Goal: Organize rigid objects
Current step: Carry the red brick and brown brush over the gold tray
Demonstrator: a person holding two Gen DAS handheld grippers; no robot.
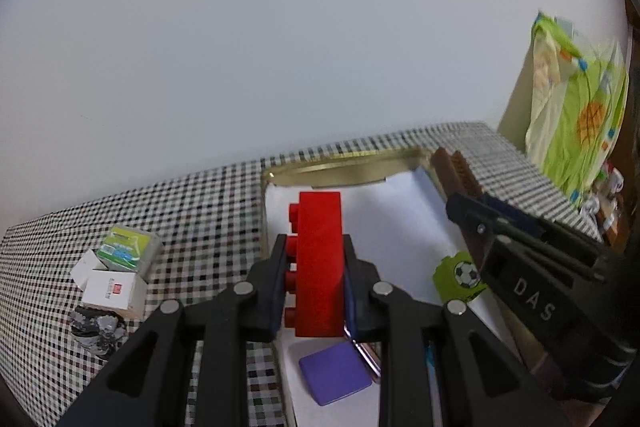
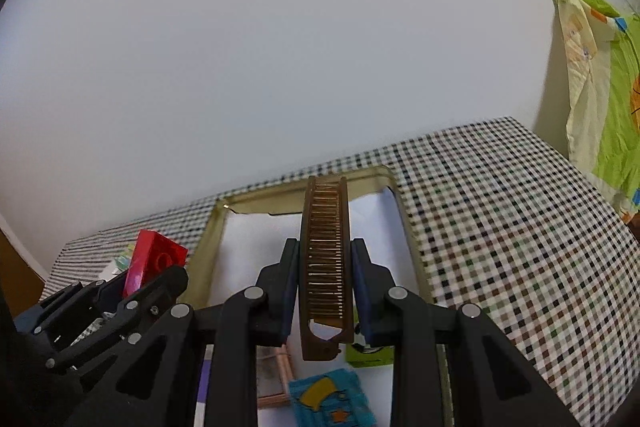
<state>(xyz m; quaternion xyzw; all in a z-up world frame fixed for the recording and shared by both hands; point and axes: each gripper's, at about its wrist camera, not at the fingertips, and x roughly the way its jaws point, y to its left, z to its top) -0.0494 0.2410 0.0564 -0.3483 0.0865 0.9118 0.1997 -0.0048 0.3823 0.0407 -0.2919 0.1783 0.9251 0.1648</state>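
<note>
Holding a red brick (image 1: 320, 263) in the left gripper (image 1: 314, 287) and a comb (image 2: 326, 267) in the right gripper (image 2: 325, 291), both clamped, above the tray (image 1: 344, 169); neither placed yet, boxes (image 1: 116, 275) left outside.

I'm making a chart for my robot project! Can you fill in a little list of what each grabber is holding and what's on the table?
left gripper: shut on red toy brick, held upright over the tray
right gripper: shut on brown comb, teeth facing the camera
tray: gold rim, white lining, on checked tablecloth
in the tray: purple square tile, green football card, blue patterned card
outside the tray: small boxes to its left
wall: plain white; bright green cloth hangs at right
</note>
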